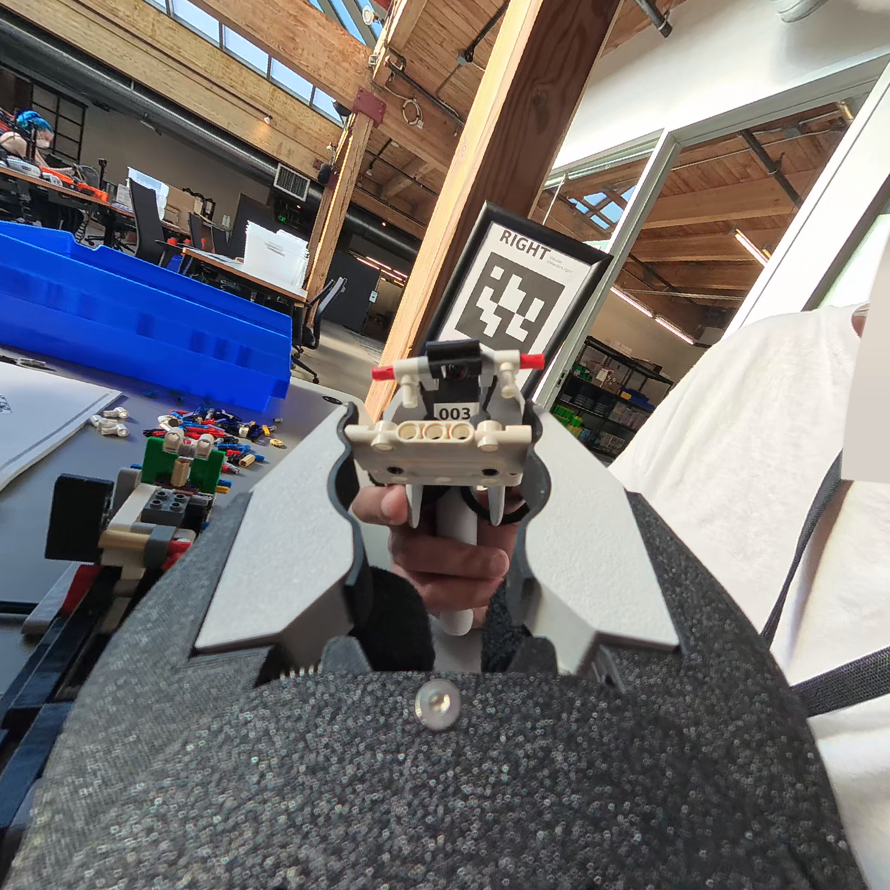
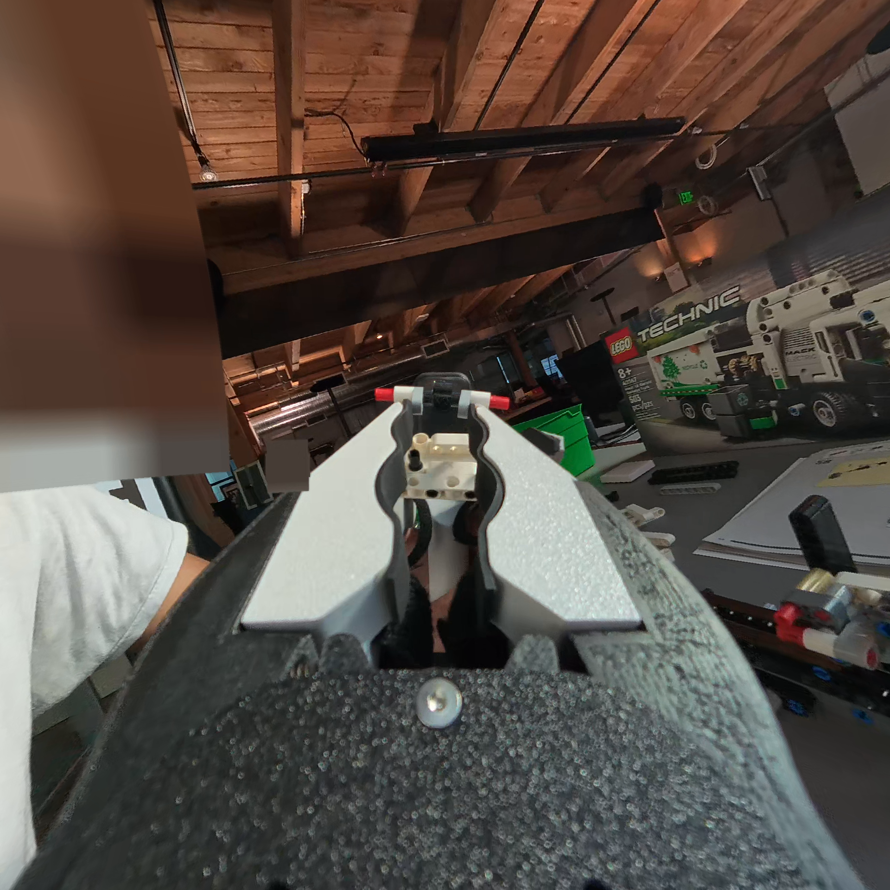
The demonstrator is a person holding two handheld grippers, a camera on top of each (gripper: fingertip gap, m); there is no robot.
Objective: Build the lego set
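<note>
**Left wrist view.** Your left hand-held gripper [image 1: 438,433] is spread wide and clamps a white Technic assembly [image 1: 433,462] across its width. The flat panel runs side to side, and each end meets a pad. So the long axis lies crosswise to these fingers, right at their tips, raised off the desk [image 1: 29,530].

Two arms rise from the panel to a crossbar with red axle ends [image 1: 383,372], parallel to the panel. Straight beyond, your right hand-held gripper [image 1: 455,505] faces back at this one, and its two pale fingertips reach in under the panel. Your hand [image 1: 443,563] wraps its handle.

Off to the left on the desk are a partly built model [image 1: 159,486], a scatter of loose parts [image 1: 212,428] and a blue bin [image 1: 120,308]. A framed marker card [image 1: 515,294] stands behind.

**Right wrist view.** The right hand-held gripper [image 2: 440,462] is nearly closed and pinches a narrow white block of the same assembly [image 2: 448,464]. The block sits deep between the pads, and a black pin [image 2: 414,460] stands on its left side. The red axle ends [image 2: 384,395] cross just past the fingertips, at right angles to them. The left unit's black camera housing [image 2: 440,385] is dead ahead.

Both units grip the piece head-on from opposite sides, and neither looks nearer to it. To the right are a toy box [image 2: 722,366], a green bin [image 2: 563,433] and an instruction booklet [image 2: 794,505].
</note>
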